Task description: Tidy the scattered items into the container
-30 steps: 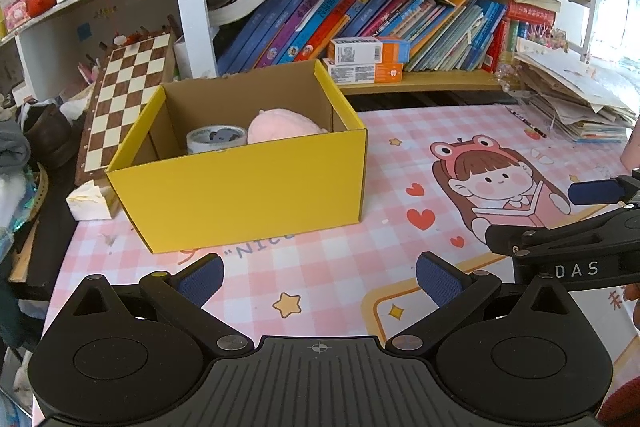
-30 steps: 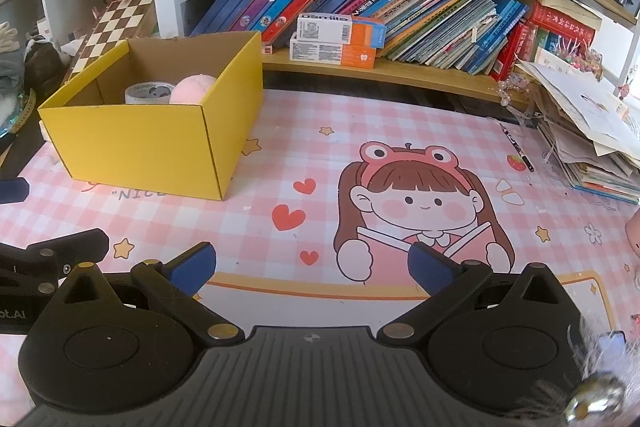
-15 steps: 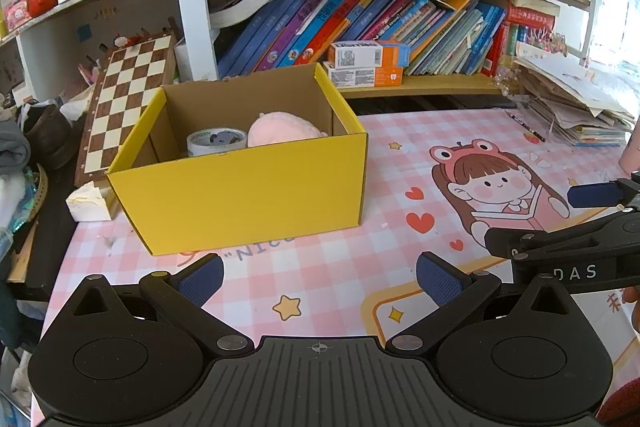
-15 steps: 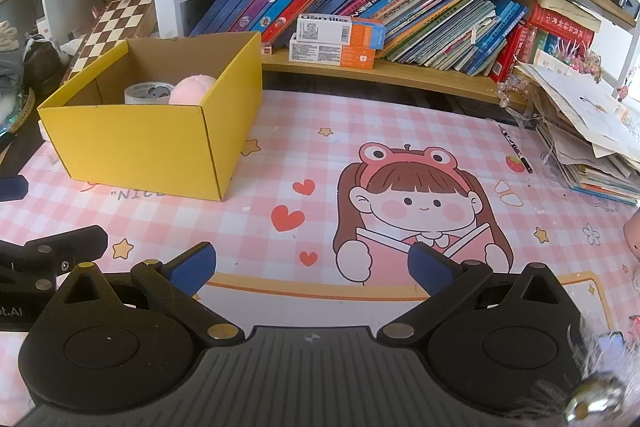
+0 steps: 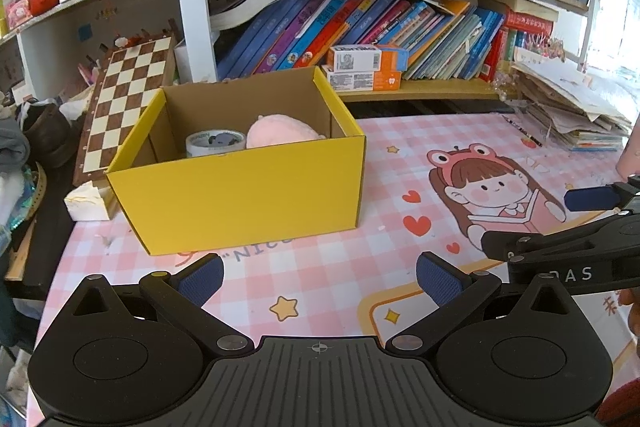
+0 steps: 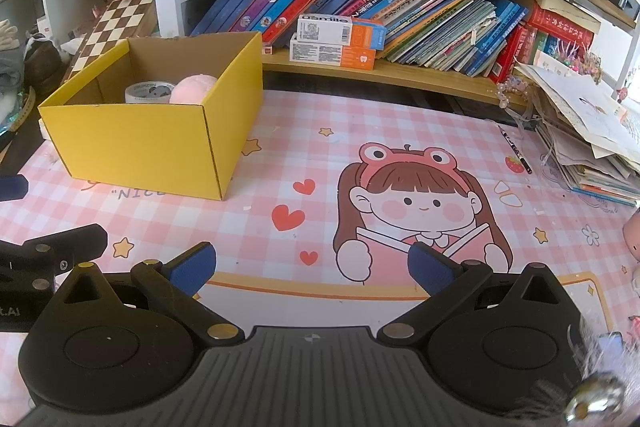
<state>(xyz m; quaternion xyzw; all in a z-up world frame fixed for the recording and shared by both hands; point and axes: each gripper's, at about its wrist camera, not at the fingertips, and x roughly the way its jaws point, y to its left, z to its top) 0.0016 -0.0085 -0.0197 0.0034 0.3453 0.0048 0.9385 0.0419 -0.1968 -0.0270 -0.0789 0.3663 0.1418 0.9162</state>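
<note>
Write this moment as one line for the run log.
left tool: open, empty | right tool: open, empty | yellow box: holds tape roll, pink plush

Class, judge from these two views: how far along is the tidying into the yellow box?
Done: tape roll and pink plush lie inside the yellow box. In hand: nothing; left gripper and right gripper are open, empty. Left: possibly a pen on the mat.

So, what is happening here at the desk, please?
A person holds two grippers over a pink desk mat, tidying items into a yellow box. A roll of tape and a pink soft toy already lie inside the box. The left gripper and the right gripper are both open and hold nothing.
</note>
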